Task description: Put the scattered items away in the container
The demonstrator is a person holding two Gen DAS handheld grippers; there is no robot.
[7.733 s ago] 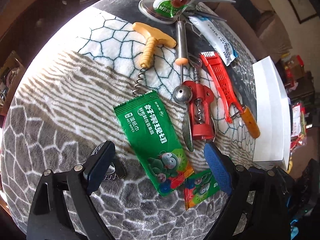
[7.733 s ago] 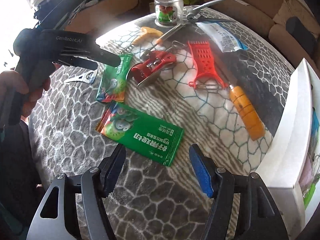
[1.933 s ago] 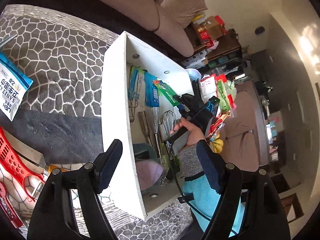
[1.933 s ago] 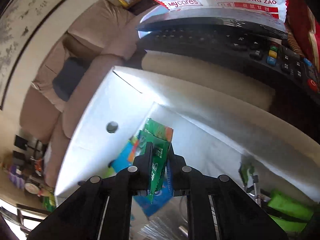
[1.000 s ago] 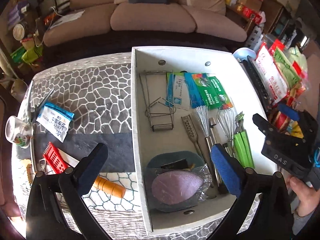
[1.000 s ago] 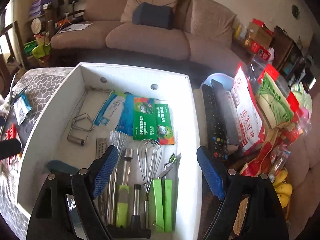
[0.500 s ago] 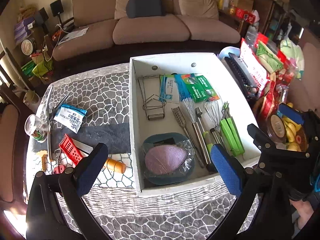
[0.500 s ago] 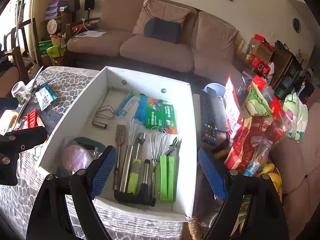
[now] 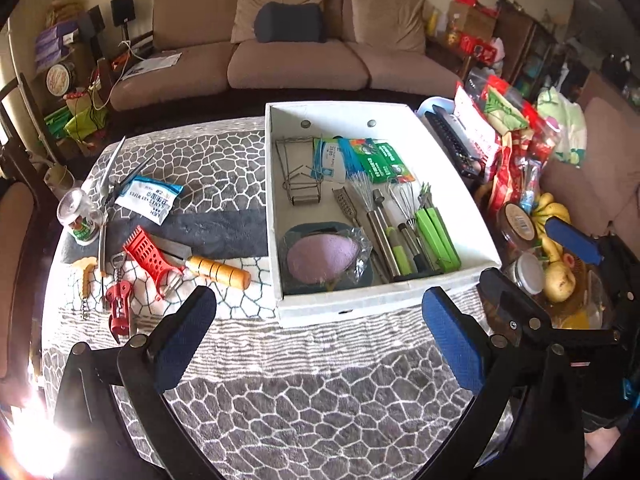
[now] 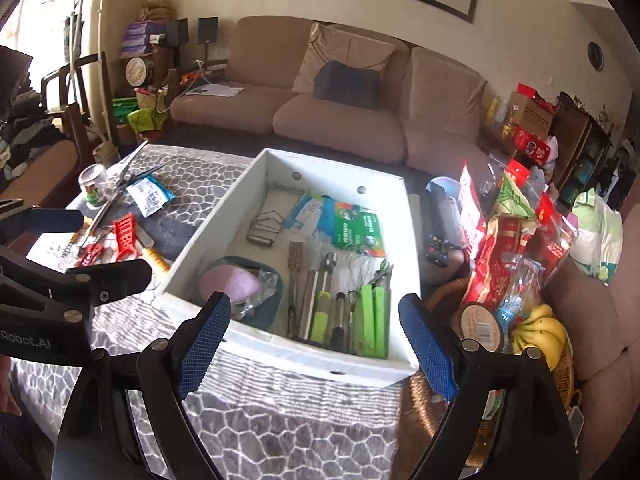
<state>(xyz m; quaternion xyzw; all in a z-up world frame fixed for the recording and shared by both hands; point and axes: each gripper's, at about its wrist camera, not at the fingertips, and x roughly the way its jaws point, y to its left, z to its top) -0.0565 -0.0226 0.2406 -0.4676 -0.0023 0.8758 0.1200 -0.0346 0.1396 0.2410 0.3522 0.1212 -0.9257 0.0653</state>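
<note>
The white box (image 9: 384, 304) (image 10: 320, 364) stands on the patterned table and holds two green wipe packets (image 9: 380, 160) (image 10: 358, 230), whisks, green tongs and a purple sponge. Left of it lie a red grater (image 9: 150, 256), a wooden-handled knife (image 9: 218, 272), a red corkscrew (image 9: 120, 300), a white-blue wipes packet (image 9: 150, 198) (image 10: 150, 196), scissors and a small jar (image 9: 78, 216). My left gripper (image 9: 316, 340) is open and empty, above the table in front of the box. My right gripper (image 10: 316, 348) is open and empty over the box's near edge.
Right of the box are a remote control (image 10: 438, 232), red snack bags (image 10: 504, 256), a jar and a basket with bananas (image 10: 540, 332). A brown sofa (image 9: 288, 52) stands behind the table. Chairs stand at the left.
Both grippers have pulled back and up from the box, so more of the table and room shows. The green packets lie in the box, released earlier.
</note>
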